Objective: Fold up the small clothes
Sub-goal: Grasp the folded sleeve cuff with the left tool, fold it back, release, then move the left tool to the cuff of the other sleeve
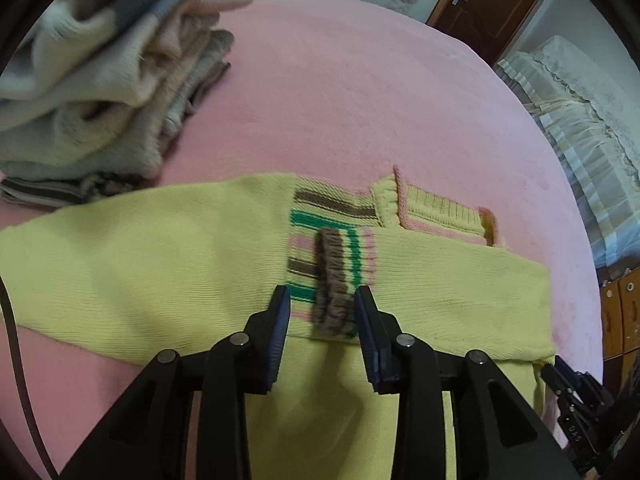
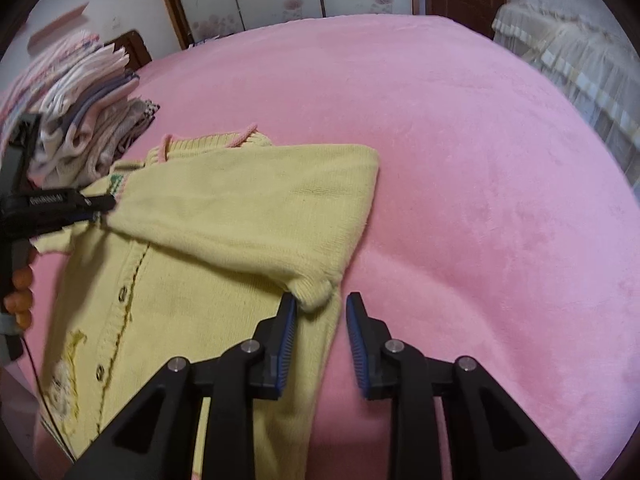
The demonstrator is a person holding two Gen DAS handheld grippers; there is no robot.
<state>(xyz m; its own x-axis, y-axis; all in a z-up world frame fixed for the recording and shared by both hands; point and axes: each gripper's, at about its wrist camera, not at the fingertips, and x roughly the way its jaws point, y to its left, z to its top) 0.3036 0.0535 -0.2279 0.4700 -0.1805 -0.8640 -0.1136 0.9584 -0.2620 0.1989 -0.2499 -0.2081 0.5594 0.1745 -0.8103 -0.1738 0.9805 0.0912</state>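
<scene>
A yellow knit cardigan [image 1: 160, 264] [image 2: 224, 216] lies flat on the pink bed, with both sleeves folded across its body. In the left wrist view, the striped sleeve end with its brown cuff [image 1: 334, 300] lies between the jaws of my left gripper [image 1: 324, 312], which stand open on either side without pressing on it. In the right wrist view, my right gripper [image 2: 320, 312] is open at the cardigan's right edge. A bunched fold of yellow knit [image 2: 316, 292] rests against its left finger, and the right finger is over bare bed. The left gripper [image 2: 96, 202] reaches in from the left.
A tall stack of folded clothes [image 1: 100, 80] [image 2: 88, 120] stands at the far left on the pink bed [image 1: 360, 100] [image 2: 480, 160]. Beyond the bed's right edge is a second bed with a pale cover [image 1: 580, 120] [image 2: 560, 60]. A hand [image 2: 20, 292] holds the left gripper's handle.
</scene>
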